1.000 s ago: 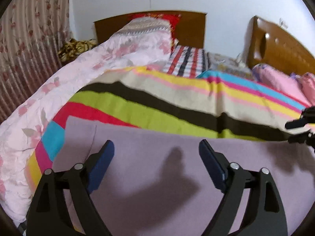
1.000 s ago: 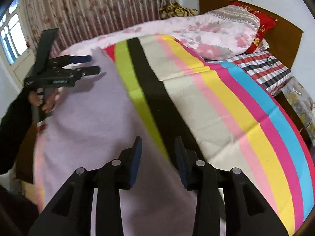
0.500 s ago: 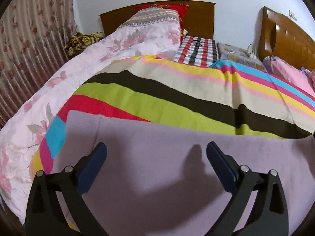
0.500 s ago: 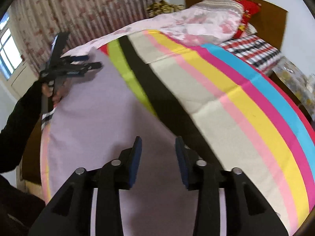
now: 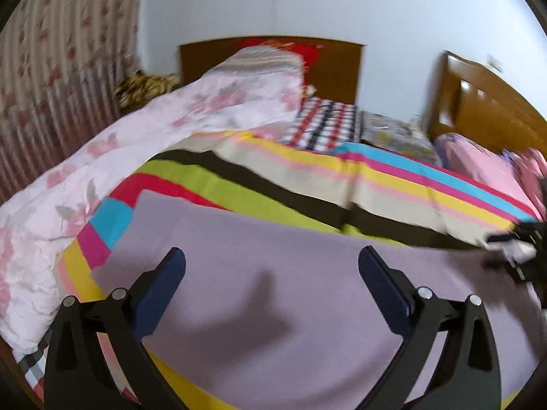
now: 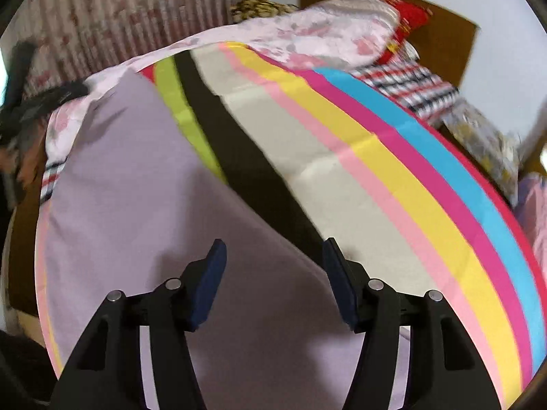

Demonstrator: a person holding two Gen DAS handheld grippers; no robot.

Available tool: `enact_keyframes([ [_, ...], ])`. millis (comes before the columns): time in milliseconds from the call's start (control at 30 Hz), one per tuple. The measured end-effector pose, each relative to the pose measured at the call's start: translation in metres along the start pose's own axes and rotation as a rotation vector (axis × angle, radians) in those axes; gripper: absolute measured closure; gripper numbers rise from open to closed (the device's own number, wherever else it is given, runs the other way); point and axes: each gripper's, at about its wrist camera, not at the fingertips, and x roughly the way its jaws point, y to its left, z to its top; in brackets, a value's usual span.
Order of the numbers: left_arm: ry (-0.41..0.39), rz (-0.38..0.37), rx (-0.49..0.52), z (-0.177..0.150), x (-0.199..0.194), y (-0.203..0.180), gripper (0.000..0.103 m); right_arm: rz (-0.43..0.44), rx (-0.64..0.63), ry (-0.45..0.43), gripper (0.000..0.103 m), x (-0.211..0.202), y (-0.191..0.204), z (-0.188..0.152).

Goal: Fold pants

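Note:
The lilac pants point(image 5: 307, 324) lie spread flat across the near end of a bed with a striped cover point(image 5: 376, 184). My left gripper point(image 5: 271, 253) hovers over their left part, jaws wide open and empty. In the right wrist view the pants point(image 6: 136, 205) fill the lower left. My right gripper point(image 6: 273, 242) stands open above their far edge, where the lilac cloth meets the black stripe, with nothing between the pads. Each gripper also shows as a dark blur in the other view: the right gripper point(image 5: 512, 239) and the left gripper point(image 6: 34, 106), held in a hand.
A pink floral quilt point(image 5: 136, 143) runs along the bed's left side up to a wooden headboard point(image 5: 328, 68). A checked pillow point(image 5: 324, 119) lies near it. A striped curtain point(image 5: 51, 85) hangs at the left. A second bed with pink bedding point(image 5: 478, 160) is at the right.
My right gripper's jaws have spread wider and it has shifted along the pants' edge. The left gripper has drawn back from the pants' corner, still open, and its view is now blurred.

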Motion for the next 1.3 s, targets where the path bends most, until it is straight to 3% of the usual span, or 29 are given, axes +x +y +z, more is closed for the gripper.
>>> enact_keyframes([
  [33, -0.002, -0.019, 0.01, -0.003, -0.002, -0.008, 0.002, 0.017, 0.004, -0.004, 0.06, 0.001, -0.003, 0.0],
  [200, 0.022, -0.122, 0.012, -0.03, -0.006, -0.04, 0.002, 0.085, -0.057, -0.005, 0.061, 0.006, 0.005, 0.002],
  [300, 0.041, -0.131, 0.027, -0.039, 0.0, -0.053, 0.002, 0.077, -0.096, 0.019, 0.064, 0.015, 0.009, 0.008],
  [367, 0.058, -0.133, 0.041, -0.043, 0.004, -0.06, 0.002, 0.094, -0.117, 0.029, 0.073, 0.019, 0.01, 0.008],
  [433, 0.079, -0.125, 0.047, -0.047, 0.012, -0.059, 0.002, 0.097, -0.154, 0.015, 0.096, 0.015, 0.016, 0.004],
  [567, 0.114, -0.117, 0.044, -0.054, 0.021, -0.057, 0.002, 0.052, -0.139, -0.04, 0.097, 0.0, 0.016, 0.005],
  [700, 0.135, -0.1, 0.044, -0.054, 0.024, -0.057, 0.002, -0.008, -0.131, -0.002, 0.098, 0.014, 0.014, 0.004],
  [767, 0.146, -0.077, 0.036, -0.055, 0.023, -0.055, 0.002, -0.024, -0.09, -0.023, 0.084, 0.015, 0.009, 0.003],
  [833, 0.143, -0.056, 0.028, -0.055, 0.02, -0.054, 0.002, -0.057, -0.038, -0.031, 0.053, 0.004, 0.006, 0.001],
  [867, 0.135, -0.057, 0.024, -0.056, 0.015, -0.054, 0.002, -0.055, -0.011, -0.052, 0.048, -0.008, 0.007, -0.003],
  [933, 0.109, -0.076, 0.02, -0.058, 0.001, -0.057, 0.002, -0.058, 0.021, -0.081, 0.045, -0.029, 0.009, -0.014],
  [1067, 0.107, -0.095, 0.005, -0.064, -0.015, -0.07, 0.002, -0.13, 0.101, -0.013, 0.044, -0.058, 0.007, -0.059],
  [1167, 0.107, -0.161, -0.005, -0.069, -0.029, -0.089, 0.002, -0.221, 0.176, -0.007, 0.031, -0.094, 0.001, -0.103],
  [1200, 0.105, -0.197, 0.014, -0.071, -0.036, -0.104, 0.002, -0.242, 0.196, -0.016, 0.025, -0.106, -0.003, -0.117],
  [1300, 0.124, -0.269, 0.108, -0.079, -0.043, -0.148, 0.002, -0.364, 0.304, -0.021, 0.024, -0.149, -0.022, -0.17],
])
